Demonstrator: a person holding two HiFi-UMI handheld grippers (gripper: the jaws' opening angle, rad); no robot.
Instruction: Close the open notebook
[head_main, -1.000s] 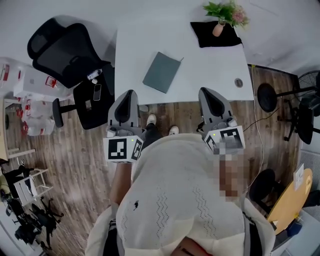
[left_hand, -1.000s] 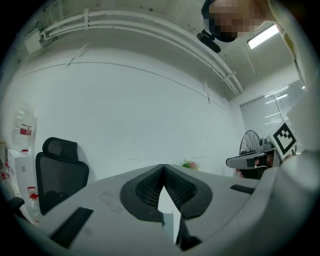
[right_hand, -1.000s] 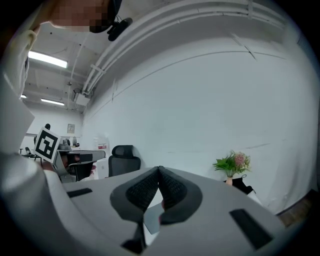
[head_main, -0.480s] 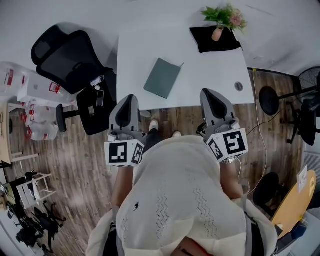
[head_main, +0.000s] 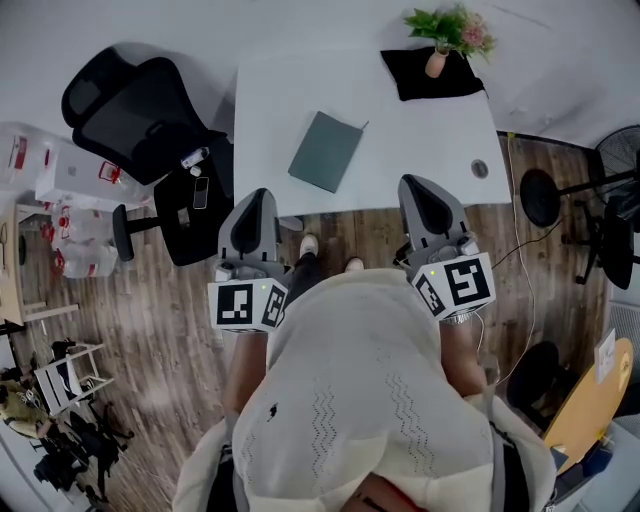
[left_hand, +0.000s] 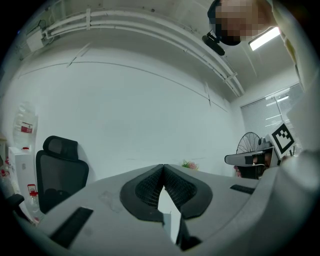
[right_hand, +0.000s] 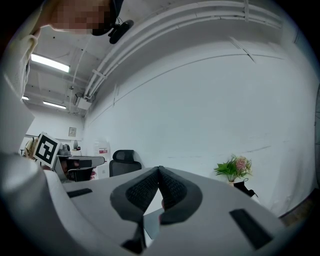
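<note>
A dark green notebook (head_main: 325, 152) lies shut and flat on the white table (head_main: 400, 130), near its front left part. My left gripper (head_main: 257, 196) is held level short of the table's front edge, below and left of the notebook, jaws shut with nothing between them. My right gripper (head_main: 413, 186) is held the same way at the right, also shut and empty. In the left gripper view the left gripper (left_hand: 163, 167) has its pads meeting at the tip. In the right gripper view the right gripper (right_hand: 159, 169) stands likewise.
A black office chair (head_main: 130, 110) stands left of the table with a phone (head_main: 200, 194) on its seat. A potted plant (head_main: 445, 35) on a black cloth (head_main: 430, 72) sits at the table's far right. Boxes (head_main: 60, 170) are at the left, a fan (head_main: 620, 170) at the right.
The head camera's view has shifted slightly. Both grippers and the notebook keep their places.
</note>
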